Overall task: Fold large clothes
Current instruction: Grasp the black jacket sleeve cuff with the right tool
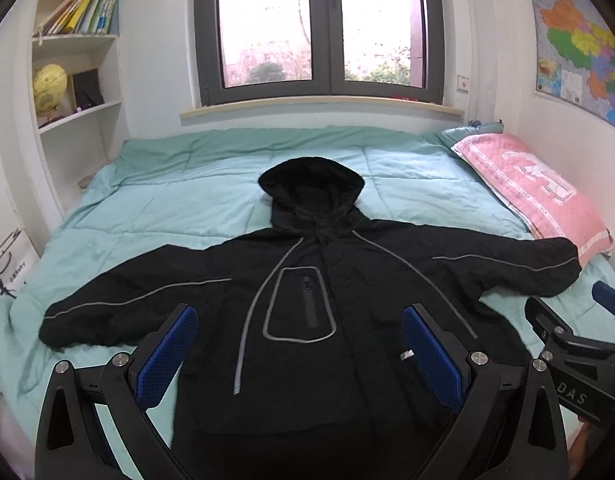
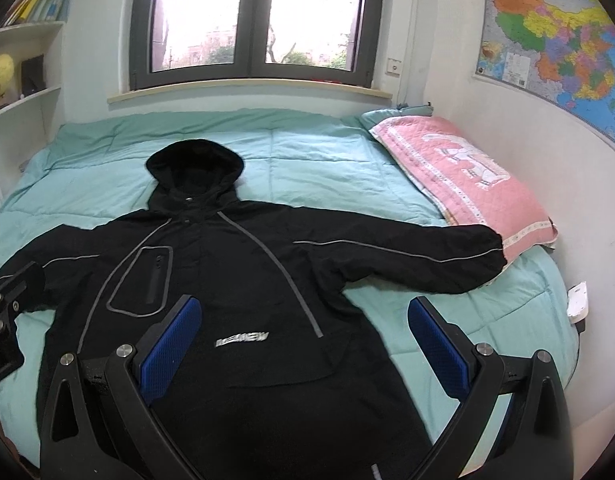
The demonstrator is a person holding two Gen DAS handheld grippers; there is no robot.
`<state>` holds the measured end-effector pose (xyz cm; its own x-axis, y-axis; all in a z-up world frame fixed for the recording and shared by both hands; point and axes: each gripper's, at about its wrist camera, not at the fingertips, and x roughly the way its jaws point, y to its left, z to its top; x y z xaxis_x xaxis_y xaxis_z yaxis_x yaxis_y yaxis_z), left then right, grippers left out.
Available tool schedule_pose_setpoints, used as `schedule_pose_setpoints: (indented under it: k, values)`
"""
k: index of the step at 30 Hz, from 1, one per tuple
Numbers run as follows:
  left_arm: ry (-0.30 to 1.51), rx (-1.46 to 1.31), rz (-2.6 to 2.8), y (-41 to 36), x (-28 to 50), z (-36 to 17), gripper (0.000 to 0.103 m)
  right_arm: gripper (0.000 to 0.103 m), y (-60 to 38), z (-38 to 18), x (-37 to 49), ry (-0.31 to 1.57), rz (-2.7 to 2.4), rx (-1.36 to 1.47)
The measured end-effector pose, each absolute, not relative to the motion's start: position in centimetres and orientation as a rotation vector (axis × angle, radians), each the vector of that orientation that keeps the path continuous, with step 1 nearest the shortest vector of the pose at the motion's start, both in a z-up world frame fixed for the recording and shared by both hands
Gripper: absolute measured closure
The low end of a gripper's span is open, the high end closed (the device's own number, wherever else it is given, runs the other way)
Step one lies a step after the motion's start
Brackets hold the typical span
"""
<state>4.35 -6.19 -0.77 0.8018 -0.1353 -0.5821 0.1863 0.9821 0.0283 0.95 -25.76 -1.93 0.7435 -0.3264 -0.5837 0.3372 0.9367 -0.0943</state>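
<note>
L gripper (image 1: 297, 360) sits nearest, its 2 blue pads spread wide w/ nothing between them, hovering over the lower front of the jacket (image 1: 327, 340). R gripper (image 2: 303, 354) is the same: pads wide apart, empty, above the jacket's hem side nearer the pillow (image 2: 467, 184).

The jacket is a big black hooded one, lying face up and spread flat on the teal quilt (image 2: 327, 160), both sleeves out, hood away from the grippers. Chest pocket (image 1: 303, 304) sits mid-front, left of the zip line; a white logo (image 2: 242, 339) sits lower on the front. The right-hand sleeve (image 2: 407, 256) runs out from the body toward the pillow, its cuff touching or just overlapping the pillow's near corner. The other sleeve (image 1: 127, 308) runs out the opposite way, toward the shelf (image 1: 75, 80) side. The hood (image 1: 311, 180) lies beyond the collar, pointing at the window (image 1: 319, 28).

Handling, as a guess: shell fabric looks thin, soft, prob. a bit slick, w/ some bulk at the hood and pockets. It should drape, not hold shape, so a pinch on 1 layer may slip. Best holds look like the cuffs and shoulder seams, or the hem corners, where fabric is doubled. Nothing is folded yet.
</note>
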Motion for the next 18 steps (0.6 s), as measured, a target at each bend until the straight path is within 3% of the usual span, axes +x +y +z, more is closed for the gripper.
schedule_pose_setpoints:
  k: [7, 18]
  values:
    - [0.648, 0.047, -0.287, -13.6, 8.0, -1.9, 0.001, 0.0, -33.5, -2.4, 0.8, 0.599, -0.415, 0.113]
    - [0.81, 0.047, -0.604, -30.9, 17.0, -9.2, 0.001, 0.003, -58.1, -7.8, -0.2, 0.602, -0.597, 0.32]
